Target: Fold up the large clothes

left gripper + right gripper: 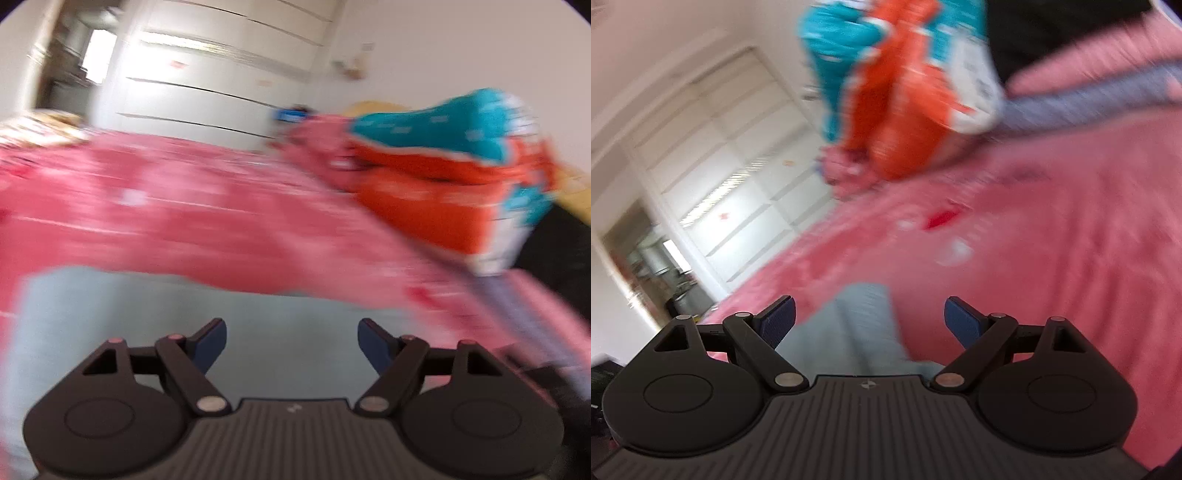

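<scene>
A pale blue-grey garment [155,317] lies flat on the pink bedspread [192,218]. In the left wrist view it fills the near ground under and ahead of my left gripper [291,336], whose blue pads stand wide apart with nothing between them. In the right wrist view a narrow strip of the same pale garment [857,325] runs between the fingers of my right gripper [868,317], which is open and hovers above it without pressing on it. Both views are blurred.
A heap of orange, teal and white cloth [454,177] sits at the far side of the bed, also in the right wrist view as the heap [905,85]. A grey-blue strip [1082,103] and dark fabric [1052,33] lie beside it. White wardrobe doors [218,70] stand behind the bed.
</scene>
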Available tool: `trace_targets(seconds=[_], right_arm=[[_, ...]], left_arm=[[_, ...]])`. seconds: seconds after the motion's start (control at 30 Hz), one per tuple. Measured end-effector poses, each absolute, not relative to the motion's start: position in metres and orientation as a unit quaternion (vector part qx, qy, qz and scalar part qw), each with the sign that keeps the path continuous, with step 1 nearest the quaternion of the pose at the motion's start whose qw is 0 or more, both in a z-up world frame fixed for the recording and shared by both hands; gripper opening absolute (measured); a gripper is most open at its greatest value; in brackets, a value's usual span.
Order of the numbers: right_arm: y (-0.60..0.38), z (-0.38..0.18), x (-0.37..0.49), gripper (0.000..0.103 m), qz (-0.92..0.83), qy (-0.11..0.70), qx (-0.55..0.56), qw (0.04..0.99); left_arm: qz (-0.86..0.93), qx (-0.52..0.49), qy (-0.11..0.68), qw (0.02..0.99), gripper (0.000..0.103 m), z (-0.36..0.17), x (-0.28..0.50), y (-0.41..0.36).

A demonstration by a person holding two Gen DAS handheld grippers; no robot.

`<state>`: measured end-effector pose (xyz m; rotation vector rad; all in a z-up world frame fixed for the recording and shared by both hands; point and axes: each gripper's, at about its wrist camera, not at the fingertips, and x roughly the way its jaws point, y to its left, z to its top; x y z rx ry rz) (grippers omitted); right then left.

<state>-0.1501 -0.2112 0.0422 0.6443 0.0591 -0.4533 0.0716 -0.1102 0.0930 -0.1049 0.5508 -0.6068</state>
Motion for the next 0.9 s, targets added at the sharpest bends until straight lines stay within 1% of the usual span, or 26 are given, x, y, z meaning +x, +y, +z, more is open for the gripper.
trace_targets(seconds=[0.07,0.17,0.3,0.4,0.43,0.53,0.77,0.9], right_arm=[[-0.204,0.047,-0.139,0.103,-0.183,0.029,0.291,0.939],[-0.197,0.049,-0.118,0.103,-0.127,0.04,0.277,0.952],[-0.198,0.044,-0.08,0.099,-0.085,0.083,0.261,0.958],[-0.207,0.033,-0.056,0.098,-0.082,0.129,0.269,0.951],[-0.212,0.028,-0.048,0.098,-0.082,0.144,0.276,0.947],[-0.221,0.011,-0.036,0.094,-0.095,0.189,0.293,0.932],[-0.213,0.002,-0.019,0.095,-0.124,0.237,0.246,0.932],[-0.205,-0.002,-0.013,0.096,-0.14,0.254,0.218,0.932]], left_arm=[[-0.247,-0.018,0.264,0.932,0.076,0.088,0.081,-0.099],[-0.203,0.01,0.258,0.944,0.073,0.081,0.094,-0.091],[-0.177,0.023,0.259,0.949,0.07,0.071,0.107,-0.087],[-0.178,0.041,0.256,0.949,0.07,0.061,0.111,-0.084],[-0.179,0.044,0.254,0.949,0.07,0.057,0.113,-0.086],[-0.184,0.042,0.257,0.948,0.073,0.045,0.115,-0.08],[-0.193,0.034,0.25,0.948,0.077,0.016,0.119,-0.082],[-0.198,0.022,0.256,0.946,0.078,0.01,0.122,-0.08]])
